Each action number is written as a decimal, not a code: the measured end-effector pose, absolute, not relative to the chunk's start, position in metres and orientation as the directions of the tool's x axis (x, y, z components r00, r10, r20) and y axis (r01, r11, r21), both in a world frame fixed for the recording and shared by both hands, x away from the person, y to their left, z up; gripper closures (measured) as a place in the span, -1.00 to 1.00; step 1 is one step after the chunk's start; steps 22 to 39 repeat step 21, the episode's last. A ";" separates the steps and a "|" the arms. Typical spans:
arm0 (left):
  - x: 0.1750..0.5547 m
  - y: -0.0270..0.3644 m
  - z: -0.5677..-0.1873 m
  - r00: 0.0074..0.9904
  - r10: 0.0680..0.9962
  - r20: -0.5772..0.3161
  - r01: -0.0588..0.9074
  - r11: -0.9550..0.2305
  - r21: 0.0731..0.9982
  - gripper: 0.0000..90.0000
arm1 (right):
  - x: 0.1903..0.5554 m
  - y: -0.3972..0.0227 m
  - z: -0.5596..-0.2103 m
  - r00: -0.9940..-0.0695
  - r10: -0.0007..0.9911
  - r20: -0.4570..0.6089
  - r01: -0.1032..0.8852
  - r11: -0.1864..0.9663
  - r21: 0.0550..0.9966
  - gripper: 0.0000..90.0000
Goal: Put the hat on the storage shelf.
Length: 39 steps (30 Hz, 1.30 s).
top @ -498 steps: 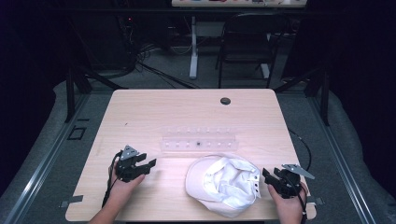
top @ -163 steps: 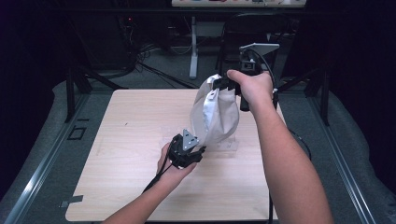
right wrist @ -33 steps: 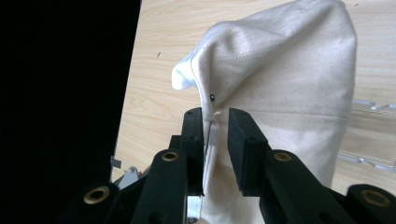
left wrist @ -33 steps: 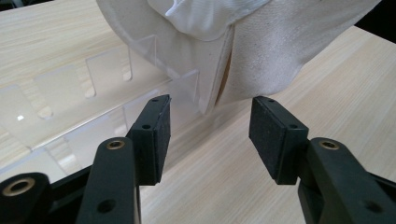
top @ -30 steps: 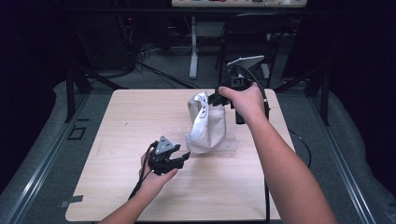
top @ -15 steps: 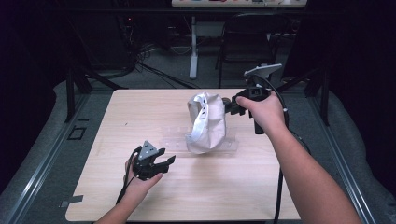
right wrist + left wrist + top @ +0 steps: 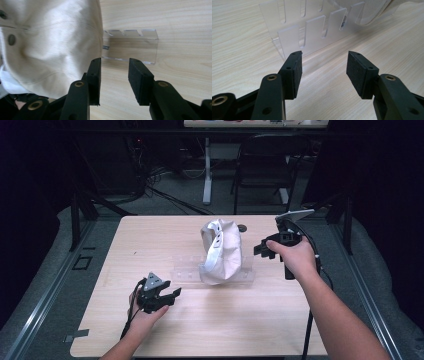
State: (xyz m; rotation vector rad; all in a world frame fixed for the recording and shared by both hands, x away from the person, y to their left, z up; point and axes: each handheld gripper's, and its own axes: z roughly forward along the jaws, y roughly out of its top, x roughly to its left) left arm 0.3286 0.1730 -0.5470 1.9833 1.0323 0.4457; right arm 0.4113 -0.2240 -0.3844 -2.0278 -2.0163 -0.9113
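Observation:
A white cap (image 7: pixel 220 251) stands upright on a clear slotted rack (image 7: pixel 185 270) at the middle of the table. My right gripper (image 7: pixel 259 251) hovers just right of the cap, apart from it. Its jaws have just been opening and hold nothing. In the right gripper view the cap (image 7: pixel 50 42) is left of the open jaws (image 7: pixel 113 72), with the rack (image 7: pixel 132 47) behind them. My left gripper (image 7: pixel 175 295) rests low at the front left, open and empty. In the left gripper view the open jaws (image 7: pixel 324 67) point at the rack (image 7: pixel 312 32) and the cap's edge (image 7: pixel 367 10).
A small dark round fitting (image 7: pixel 242 227) sits in the light wooden table (image 7: pixel 300 320) just behind the cap. A black chair (image 7: pixel 270 165) and cables stand on the floor beyond the far edge. Bare tabletop lies left and in front of the rack.
My right gripper has let go of the cap's top, opened, and drawn away to the right and down. My left gripper has slid left and toward the front. The cap stays on the rack.

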 end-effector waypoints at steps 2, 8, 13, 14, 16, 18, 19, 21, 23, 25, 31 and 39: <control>0.329 0.173 -0.547 0.602 0.795 -0.069 0.506 -0.313 0.804 0.05 | 0.408 -0.227 -0.390 -0.087 0.864 0.497 0.945 -0.086 0.315 0.36; 0.329 0.174 -0.549 0.600 0.797 -0.069 0.505 -0.310 0.806 0.04 | 0.392 -0.234 -0.404 -0.123 0.863 0.489 0.938 -0.060 0.343 0.33; 0.328 0.173 -0.548 0.606 0.793 -0.064 0.497 -0.315 0.808 0.03 | 0.377 -0.235 -0.424 -0.144 0.864 0.483 0.932 -0.045 0.359 0.24; 0.328 0.173 -0.548 0.606 0.793 -0.064 0.497 -0.315 0.808 0.04 | 0.377 -0.235 -0.424 -0.144 0.864 0.483 0.932 -0.045 0.359 0.24; 0.328 0.172 -0.548 0.610 0.790 -0.061 0.497 -0.321 0.806 0.03 | 0.373 -0.235 -0.428 -0.149 0.862 0.484 0.928 -0.047 0.369 0.23; 0.327 0.170 -0.548 0.613 0.788 -0.061 0.493 -0.321 0.808 0.03 | 0.366 -0.236 -0.432 -0.162 0.856 0.491 0.922 -0.046 0.385 0.20; 0.327 0.169 -0.548 0.619 0.783 -0.055 0.488 -0.329 0.809 0.03 | 0.363 -0.237 -0.434 -0.178 0.857 0.484 0.918 -0.033 0.396 0.19; 0.325 0.164 -0.548 0.630 0.775 -0.040 0.473 -0.343 0.811 0.03 | 0.355 -0.239 -0.437 -0.196 0.851 0.488 0.902 -0.039 0.430 0.15; 0.325 0.164 -0.548 0.630 0.775 -0.040 0.473 -0.343 0.811 0.03 | 0.355 -0.239 -0.437 -0.196 0.851 0.488 0.902 -0.039 0.430 0.15; 0.325 0.164 -0.548 0.630 0.775 -0.040 0.473 -0.343 0.811 0.03 | 0.355 -0.239 -0.437 -0.196 0.851 0.488 0.902 -0.039 0.430 0.15; 0.325 0.164 -0.548 0.630 0.775 -0.040 0.473 -0.343 0.811 0.03 | 0.355 -0.239 -0.437 -0.196 0.851 0.488 0.902 -0.039 0.430 0.15; 0.325 0.164 -0.548 0.630 0.775 -0.040 0.473 -0.343 0.811 0.03 | 0.355 -0.239 -0.437 -0.196 0.851 0.488 0.902 -0.039 0.430 0.15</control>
